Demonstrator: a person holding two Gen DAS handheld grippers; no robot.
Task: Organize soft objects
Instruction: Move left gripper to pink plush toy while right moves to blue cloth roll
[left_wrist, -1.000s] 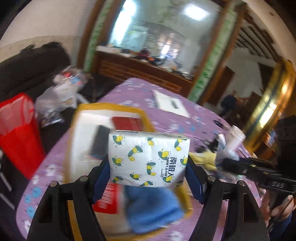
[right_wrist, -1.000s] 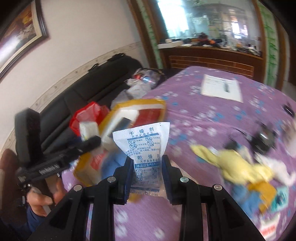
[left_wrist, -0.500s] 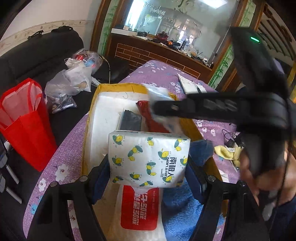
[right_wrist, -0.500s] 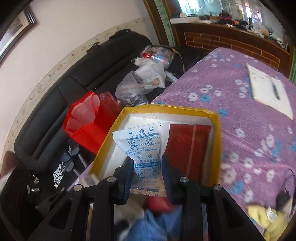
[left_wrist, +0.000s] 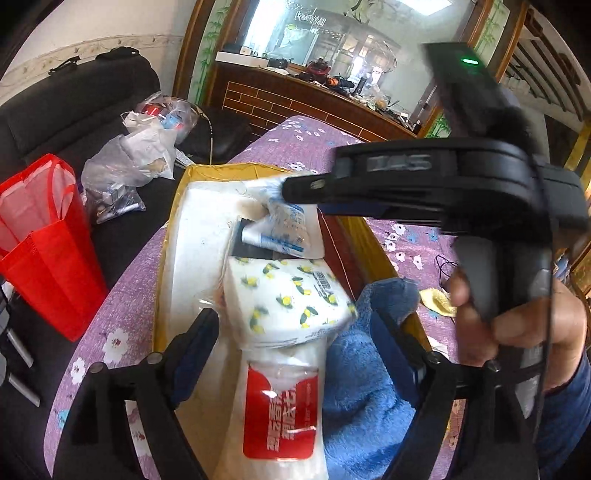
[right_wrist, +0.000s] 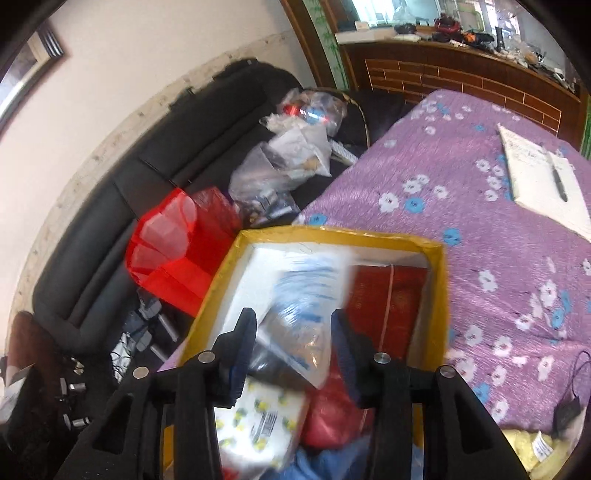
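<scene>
Both packs dropping into the yellow box (right_wrist: 437, 280): left gripper (left_wrist: 295, 332) spread, tissue pack (left_wrist: 288, 299) lying loose on the pile, right gripper (right_wrist: 293, 332) spread around the blurred sachet (right_wrist: 299, 306) (mid-fall, seemingly), so next is pulling clear for the yellow cloth (left_wrist: 437, 301).

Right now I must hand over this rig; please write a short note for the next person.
Left gripper: open, over the box; the tissue pack lies loose between its fingers, on another pack.
Right gripper: open, over the box; the desiccant bag is loose and blurred, seemingly dropping in.
Also in the box: blue towel, red items.
Done: tissue pack and bag released into the box.
Left: yellow cloth lies on the table; fetch it next, probably.
</scene>
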